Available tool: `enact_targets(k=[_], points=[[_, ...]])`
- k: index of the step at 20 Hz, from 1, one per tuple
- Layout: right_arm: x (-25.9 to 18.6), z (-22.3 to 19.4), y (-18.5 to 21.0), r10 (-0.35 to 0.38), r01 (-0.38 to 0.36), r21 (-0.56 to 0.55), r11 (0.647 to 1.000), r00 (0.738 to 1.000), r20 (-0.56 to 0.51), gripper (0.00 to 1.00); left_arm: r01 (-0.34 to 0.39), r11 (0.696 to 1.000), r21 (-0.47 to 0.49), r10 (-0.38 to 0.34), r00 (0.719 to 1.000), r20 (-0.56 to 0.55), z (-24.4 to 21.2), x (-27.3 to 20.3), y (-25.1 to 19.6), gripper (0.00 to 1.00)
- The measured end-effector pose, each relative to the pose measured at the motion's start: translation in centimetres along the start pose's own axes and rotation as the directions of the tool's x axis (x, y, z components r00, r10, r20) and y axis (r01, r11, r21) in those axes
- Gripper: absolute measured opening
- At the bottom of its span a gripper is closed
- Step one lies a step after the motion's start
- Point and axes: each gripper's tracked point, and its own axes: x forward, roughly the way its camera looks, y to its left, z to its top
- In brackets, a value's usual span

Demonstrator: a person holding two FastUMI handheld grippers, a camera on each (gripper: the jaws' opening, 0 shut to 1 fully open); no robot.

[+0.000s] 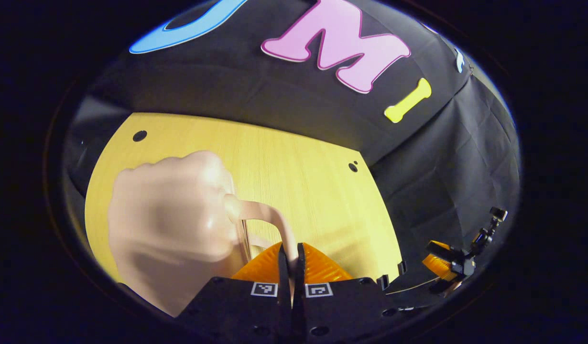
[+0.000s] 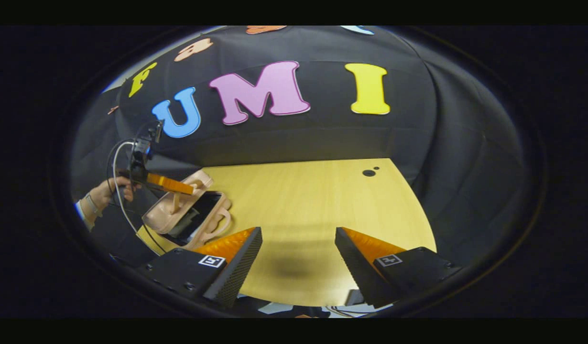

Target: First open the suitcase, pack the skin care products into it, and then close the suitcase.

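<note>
Up close in the left gripper view, the left hand-held gripper (image 1: 290, 267) is pinching the thin handle (image 1: 267, 217) of the pink suitcase (image 1: 172, 224), whose blurred lid is blocking part of the yellow surface (image 1: 303, 181); no brand readable. Far off in the right gripper view, the suitcase (image 2: 186, 210) is sitting half open at the surface's (image 2: 313, 200) left edge, interior dark, contents unclear. Right hand-held gripper (image 2: 299, 253) is hovering spread, holding nothing.

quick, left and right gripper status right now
Left gripper: shut on the handle of the pink suitcase lid, lifting it.
Right gripper: open, holding nothing, above the wooden table.
</note>
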Motion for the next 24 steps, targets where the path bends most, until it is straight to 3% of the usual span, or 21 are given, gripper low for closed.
enact_targets(k=[4,8,11,12,13,15,16,17,18,19,22,24], points=[[-1.2,-1.2,-2.9,-0.013,0.014,0.025,1.0,1.0,-0.015,0.98,-0.056,0.998,0.006,0.056,0.997,-0.053,-3.2,4.9,-0.2,0.06],[-1.5,-1.5,-4.1,0.016,-0.016,0.006,1.0,0.999,-0.031,0.98,-0.098,0.995,0.033,0.1,0.992,-0.076,-4.1,6.6,-0.4,0.1],[-1.8,-1.3,-3.9,0.054,-0.055,-0.032,0.998,0.998,-0.033,0.98,-0.179,0.979,0.101,0.187,0.98,-0.07,-4.0,6.6,0.1,0.19],[-1.8,-1.2,-3.9,0.05,-0.051,-0.052,0.997,0.998,-0.026,0.88,-0.2,0.971,0.134,0.206,0.978,-0.034,-3.5,5.7,-0.4,0.27],[-2.2,-0.8,-3.1,0.049,-0.049,-0.054,0.997,0.999,-0.003,0.98,-0.219,0.96,0.176,0.22,0.975,0.015,-2.7,4.7,-0.9,0.33],[-3.0,-0.6,-1.8,0.045,-0.044,-0.05,0.998,0.998,0.037,0.98,-0.248,0.94,0.234,0.227,0.967,0.111,-1.1,1.8,-1.8,0.48],[-3.4,-0.4,-0.9,0.031,-0.028,-0.056,0.998,0.998,0.056,0.98,-0.273,0.926,0.261,0.229,0.956,0.186,-0.1,-0.2,-2.4,0.61],[-3.8,-0.2,-0.1,0.017,-0.013,-0.053,0.999,0.998,0.066,0.89,-0.288,0.916,0.28,0.22,0.943,0.249,0.5,-1.8,-3.3,0.73],[-4.4,0.6,0.9,0.018,-0.013,-0.05,0.999,0.995,0.095,0.98,-0.294,0.904,0.31,0.194,0.93,0.313,0.9,-3.6,-4.6,0.76],[-4.7,1.4,1.9,0.02,-0.013,-0.056,0.998,0.992,0.128,0.98,-0.31,0.888,0.341,0.174,0.911,0.374,1.1,-5.1,-5.6,0.83],[-6.4,4.0,3.9,-0.006,0.029,-0.103,0.994,0.977,0.215,0.98,-0.371,0.849,0.377,0.132,0.839,0.528,1.2,-10.6,-8.5,0.92],[-7.5,6.3,6.0,0.001,0.028,-0.099,0.995,0.958,0.288,0.98,-0.377,0.86,0.345,0.11,0.796,0.595,0.6,-13.7,-10.5,0.93]])
